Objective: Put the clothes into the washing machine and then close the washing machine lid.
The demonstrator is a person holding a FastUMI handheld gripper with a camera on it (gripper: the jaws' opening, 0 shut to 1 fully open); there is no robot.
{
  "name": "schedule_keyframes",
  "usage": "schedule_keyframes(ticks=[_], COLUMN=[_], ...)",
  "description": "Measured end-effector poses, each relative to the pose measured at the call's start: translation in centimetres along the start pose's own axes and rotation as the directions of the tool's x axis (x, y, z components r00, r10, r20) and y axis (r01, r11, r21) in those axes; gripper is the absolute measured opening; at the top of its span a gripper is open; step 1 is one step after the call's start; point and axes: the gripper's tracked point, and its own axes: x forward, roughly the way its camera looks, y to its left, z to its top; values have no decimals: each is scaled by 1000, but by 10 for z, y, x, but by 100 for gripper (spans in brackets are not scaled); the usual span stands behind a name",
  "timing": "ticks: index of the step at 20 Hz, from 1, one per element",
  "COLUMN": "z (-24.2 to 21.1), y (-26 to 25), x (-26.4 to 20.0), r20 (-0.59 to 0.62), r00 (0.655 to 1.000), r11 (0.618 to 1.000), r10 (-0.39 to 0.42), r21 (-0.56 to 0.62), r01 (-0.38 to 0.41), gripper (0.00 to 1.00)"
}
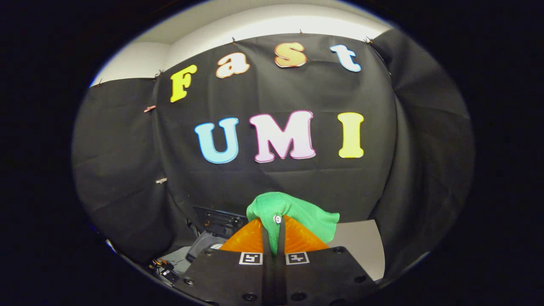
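The black cloth wall (297, 178) of the booth hangs behind everything, draped in folds, with a pale wall and ceiling above it. Low and to the left of the gripper (273, 238), dark equipment with cables (163, 267) sits against the cloth, and a grey rounded part (204, 244) shows just beside it; what that part belongs to cannot be told. To the right of the gripper lies a pale flat surface (361, 246), bare where it shows. Nothing stands between the gripper and the cloth wall.

1 green piece of clothing (297, 212) is bunched at the fingertips. It drapes over the tips of the 2 fingers and spills to the right, toward the pale surface. A strip of it runs down between the fingers, and 1 small white button (277, 219) shows on it right at the tips. The fingers (248, 240) stand close together with only that narrow strip of fabric between them, so the gripper is clamped on the clothing and holds it raised in front of the cloth wall. 2 square markers (250, 258) sit on the gripper body behind the fingers.
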Motion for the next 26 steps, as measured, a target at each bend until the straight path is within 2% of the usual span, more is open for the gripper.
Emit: schedule_keyframes(ticks=[6, 12, 16, 20, 26], z=[-3, -35, -67, -102, -186], y=[93, 175, 216, 242, 268], x=[16, 49, 80, 111, 166], r20=[-32, -114, -182, -241, -390], r00=[988, 955, 921, 890, 829], r11=[988, 960, 935, 916, 896], r10=[154, 275, 346, 386, 400], r21=[-8, -30, -22, -16, -22], r01=[-155, -280, -355, -401, -443], gripper=[5, 5, 5, 5, 5])
